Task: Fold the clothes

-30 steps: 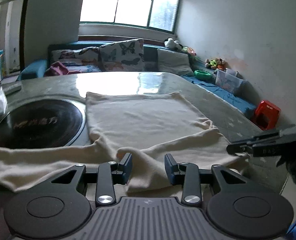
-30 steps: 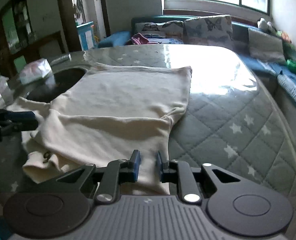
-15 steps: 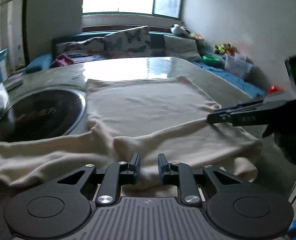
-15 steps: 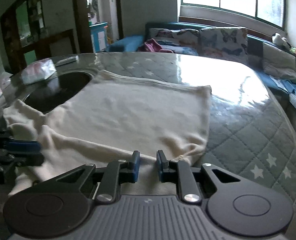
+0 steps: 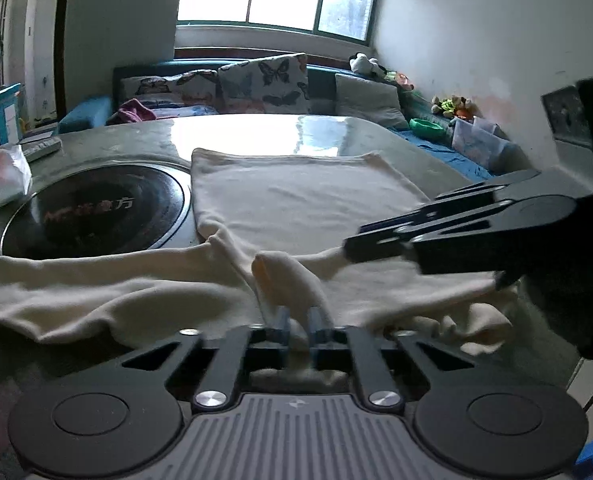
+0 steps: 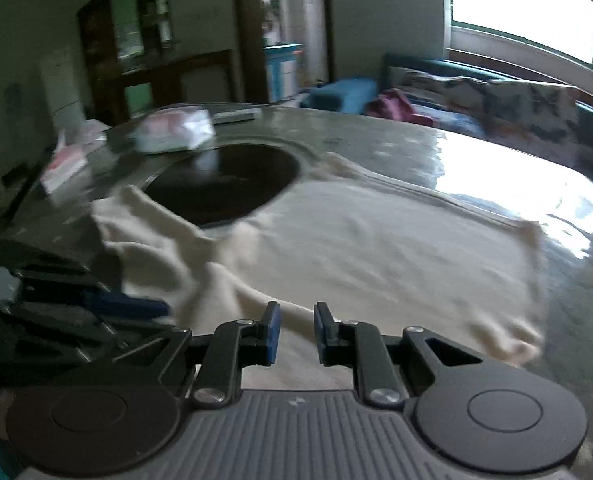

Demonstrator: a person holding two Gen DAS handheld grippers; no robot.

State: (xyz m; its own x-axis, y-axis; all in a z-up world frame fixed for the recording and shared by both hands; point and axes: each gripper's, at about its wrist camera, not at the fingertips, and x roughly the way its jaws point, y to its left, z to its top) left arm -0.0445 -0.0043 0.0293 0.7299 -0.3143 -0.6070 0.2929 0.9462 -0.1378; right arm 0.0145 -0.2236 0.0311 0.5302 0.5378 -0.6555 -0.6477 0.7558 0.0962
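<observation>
1. Left wrist view: the left tool [image 5: 298,326] has its fingers drawn close on a raised fold of the cream garment [image 5: 296,208], which bunches up between the blue pads.
2. Ahead of that tool the garment lies spread on the desk [image 5: 256,136], one sleeve trailing off to its left just in front of the round black cooktop [image 5: 92,212].
3. To its right, the right tool [image 5: 376,246] reaches in sideways, its tip touching a lifted edge of the cloth; its fingers look closed there.
4. Right wrist view: the right tool [image 6: 295,330] shows a narrow gap between its blue pads, cream cloth [image 6: 376,248] lying in and under that gap; the view is blurred, so a grip cannot be confirmed.
5. Left of it sits the left tool [image 6: 136,308], against the crumpled sleeve.
6. Beyond the cooktop [image 6: 220,184], a white packet [image 6: 172,132] rests on the desk.
</observation>
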